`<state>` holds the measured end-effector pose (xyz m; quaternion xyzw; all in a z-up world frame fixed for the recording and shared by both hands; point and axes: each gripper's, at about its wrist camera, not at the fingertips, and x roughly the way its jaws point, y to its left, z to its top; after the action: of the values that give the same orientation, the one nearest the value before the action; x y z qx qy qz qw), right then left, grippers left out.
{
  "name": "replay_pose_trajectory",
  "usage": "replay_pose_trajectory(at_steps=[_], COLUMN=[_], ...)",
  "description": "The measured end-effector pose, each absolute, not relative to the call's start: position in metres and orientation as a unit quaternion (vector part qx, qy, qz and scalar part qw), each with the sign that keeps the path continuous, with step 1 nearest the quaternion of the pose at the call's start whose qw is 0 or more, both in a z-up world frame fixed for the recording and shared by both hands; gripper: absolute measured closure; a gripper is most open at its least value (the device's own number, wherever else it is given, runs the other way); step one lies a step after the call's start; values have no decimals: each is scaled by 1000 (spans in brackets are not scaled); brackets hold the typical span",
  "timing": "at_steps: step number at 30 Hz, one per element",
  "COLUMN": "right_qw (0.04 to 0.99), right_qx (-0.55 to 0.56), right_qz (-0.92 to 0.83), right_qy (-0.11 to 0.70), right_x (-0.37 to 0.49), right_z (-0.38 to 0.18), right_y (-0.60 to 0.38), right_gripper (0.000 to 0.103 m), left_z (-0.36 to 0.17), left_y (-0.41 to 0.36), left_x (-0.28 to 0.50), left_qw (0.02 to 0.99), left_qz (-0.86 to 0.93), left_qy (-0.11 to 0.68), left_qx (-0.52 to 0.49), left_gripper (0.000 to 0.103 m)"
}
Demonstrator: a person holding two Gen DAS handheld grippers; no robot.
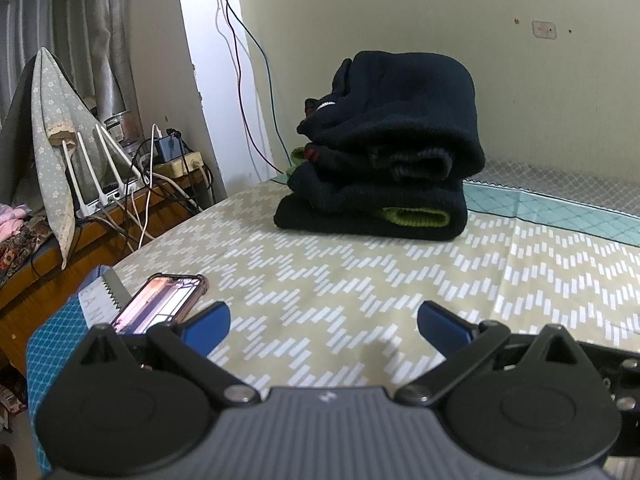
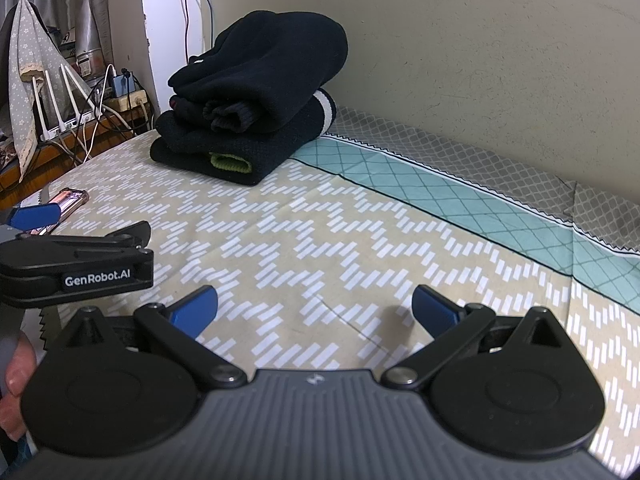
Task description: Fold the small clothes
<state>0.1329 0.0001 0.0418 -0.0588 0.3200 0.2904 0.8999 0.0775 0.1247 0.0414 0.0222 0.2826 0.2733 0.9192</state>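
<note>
On the surface's (image 2: pixel 360 240) near-left edge lies a phone (image 1: pixel 160 302); both the left hand-held gripper (image 1: pixel 323 326) and the right hand-held gripper (image 2: pixel 314 308) hover spread and empty. Further back stands a stack of folded dark clothes (image 1: pixel 384 148). Folding seems done or paused; the next move needs an unfolded garment, none visible.

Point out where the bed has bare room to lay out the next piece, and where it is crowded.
Bare cover runs from the open left gripper and open right gripper to the stack of folded dark clothes, and rightward along the teal band. Crowded: the stack's far corner by the wall, and the near left edge, where a phone lies.
</note>
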Motion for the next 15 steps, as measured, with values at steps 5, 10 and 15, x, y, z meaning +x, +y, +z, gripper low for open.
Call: replay_pose_trajectory(at_steps=[5, 10, 15], right_qw=[900, 900, 900], right_qx=[-58, -58, -58], right_qz=[290, 290, 290], right_qy=[320, 320, 320], right_x=[133, 133, 133], right_z=[42, 42, 42], right_y=[0, 1, 1], right_gripper=[0, 0, 0], left_z=[41, 40, 40], left_y=[123, 121, 122], left_x=[80, 79, 78], left_qw=[914, 913, 914], left_qz=[281, 284, 282], left_qy=[291, 290, 291], left_qx=[31, 39, 36], left_gripper=[0, 0, 0])
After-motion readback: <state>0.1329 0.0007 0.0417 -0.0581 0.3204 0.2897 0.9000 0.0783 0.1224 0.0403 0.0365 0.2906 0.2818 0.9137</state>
